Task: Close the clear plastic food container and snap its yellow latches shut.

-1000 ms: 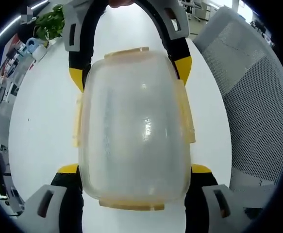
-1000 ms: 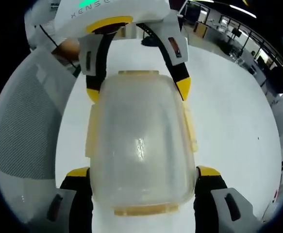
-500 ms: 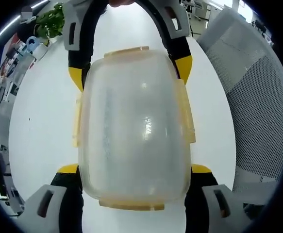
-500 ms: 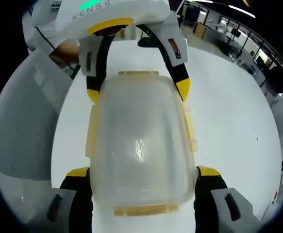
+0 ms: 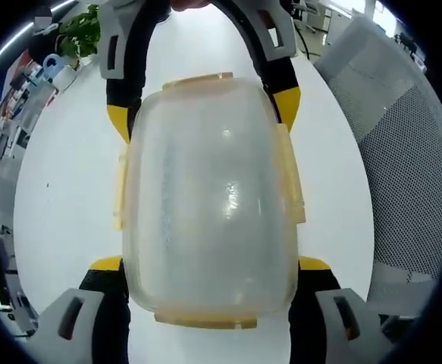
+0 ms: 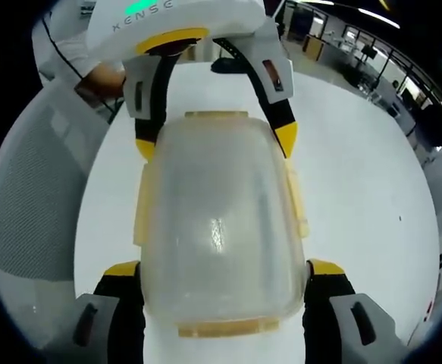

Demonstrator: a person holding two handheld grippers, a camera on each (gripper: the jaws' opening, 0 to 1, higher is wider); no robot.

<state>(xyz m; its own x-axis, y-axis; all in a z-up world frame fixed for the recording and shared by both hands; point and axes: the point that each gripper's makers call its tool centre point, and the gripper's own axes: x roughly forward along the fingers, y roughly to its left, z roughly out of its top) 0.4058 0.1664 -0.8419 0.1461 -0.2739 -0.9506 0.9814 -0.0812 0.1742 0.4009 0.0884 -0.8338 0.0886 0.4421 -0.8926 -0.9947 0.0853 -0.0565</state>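
Now my left tool (image 5: pixel 209 264) and right tool (image 6: pixel 224 267) both clench the lidded container (image 5: pixel 209 201) from opposite ends; its side latches (image 5: pixel 290 178) look flat, so next I'd press any loose one.

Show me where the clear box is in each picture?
Left gripper view: the box sits in the middle, between both grippers' jaws.
Right gripper view: the box is in the middle too.
Shared landmark: the grey mesh chair, at right there, at left here.

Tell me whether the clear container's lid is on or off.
On: the lid covers the clear container, held between both grippers' jaws. Yellow latches lie along its edges; whether they are snapped, cannot tell.
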